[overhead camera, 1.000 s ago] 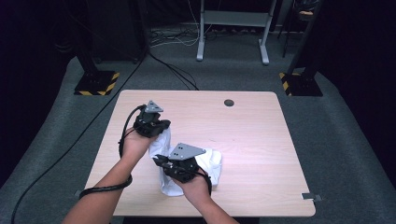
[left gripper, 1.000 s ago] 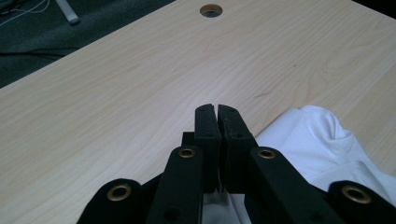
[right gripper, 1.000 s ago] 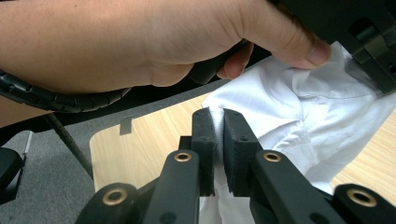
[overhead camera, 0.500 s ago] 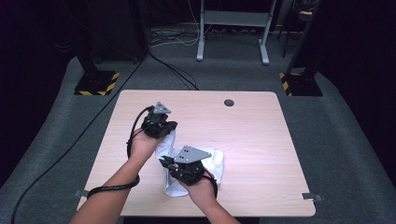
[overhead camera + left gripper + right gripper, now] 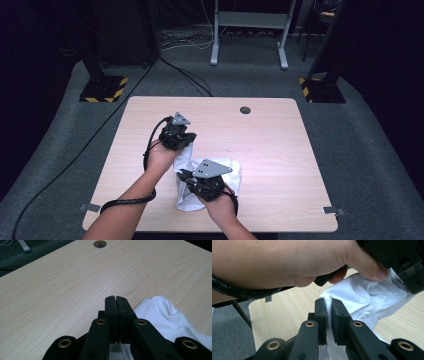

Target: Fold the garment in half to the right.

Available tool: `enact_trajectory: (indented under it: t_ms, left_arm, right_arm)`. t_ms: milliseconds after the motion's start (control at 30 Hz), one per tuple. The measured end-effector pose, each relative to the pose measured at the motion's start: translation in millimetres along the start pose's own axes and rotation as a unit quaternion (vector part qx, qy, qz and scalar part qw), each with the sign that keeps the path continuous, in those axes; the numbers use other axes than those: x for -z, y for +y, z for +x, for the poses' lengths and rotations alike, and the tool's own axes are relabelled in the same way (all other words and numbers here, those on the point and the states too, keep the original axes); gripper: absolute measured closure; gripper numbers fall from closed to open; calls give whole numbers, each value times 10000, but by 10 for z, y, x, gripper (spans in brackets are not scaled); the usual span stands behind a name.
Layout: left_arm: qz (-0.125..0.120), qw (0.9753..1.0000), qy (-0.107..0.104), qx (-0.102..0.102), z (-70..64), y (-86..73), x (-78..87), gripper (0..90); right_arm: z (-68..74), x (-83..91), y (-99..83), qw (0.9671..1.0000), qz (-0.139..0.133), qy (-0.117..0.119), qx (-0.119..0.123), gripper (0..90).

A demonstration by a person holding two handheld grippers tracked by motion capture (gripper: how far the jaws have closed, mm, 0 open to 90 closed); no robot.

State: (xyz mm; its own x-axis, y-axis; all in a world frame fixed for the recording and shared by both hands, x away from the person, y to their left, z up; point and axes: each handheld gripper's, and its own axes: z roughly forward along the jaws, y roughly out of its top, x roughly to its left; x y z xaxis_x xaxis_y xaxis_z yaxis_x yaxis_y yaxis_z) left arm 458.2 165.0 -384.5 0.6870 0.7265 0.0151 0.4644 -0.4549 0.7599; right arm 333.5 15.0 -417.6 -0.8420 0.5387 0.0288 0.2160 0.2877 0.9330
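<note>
We have the cloth [image 5: 186, 167] pinched in both grippers, left [image 5: 116, 305] and right [image 5: 329, 308], lifted at the table's [image 5: 280, 150] near edge. We should keep both clamped and move apart evenly, so it spreads without slipping.

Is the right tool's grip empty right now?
No: in the right gripper view the right tool is clamped on a fold of the white cloth.

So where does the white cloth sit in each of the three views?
High view: white cloth low centre, between the two tools.
Left gripper view: lower right, beside the shut jaws.
Right gripper view: centre right, pinched between the jaws.
Shared landmark: the wooden table.
</note>
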Motion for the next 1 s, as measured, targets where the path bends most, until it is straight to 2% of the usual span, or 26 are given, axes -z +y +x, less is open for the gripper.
enact_trajectory:
  t_ms: [567, 1000]
  left_arm:
    - [36, 9999, -131, -67, -117, 14, -175, 877]
    - [35, 9992, -387, -25, -211, -4, -325, 877]
  right_arm:
    - [-87, 154, -143, 9996, 137, -215, -142, 843]
    - [-134, 240, -252, 9991, 238, -302, -163, 843]
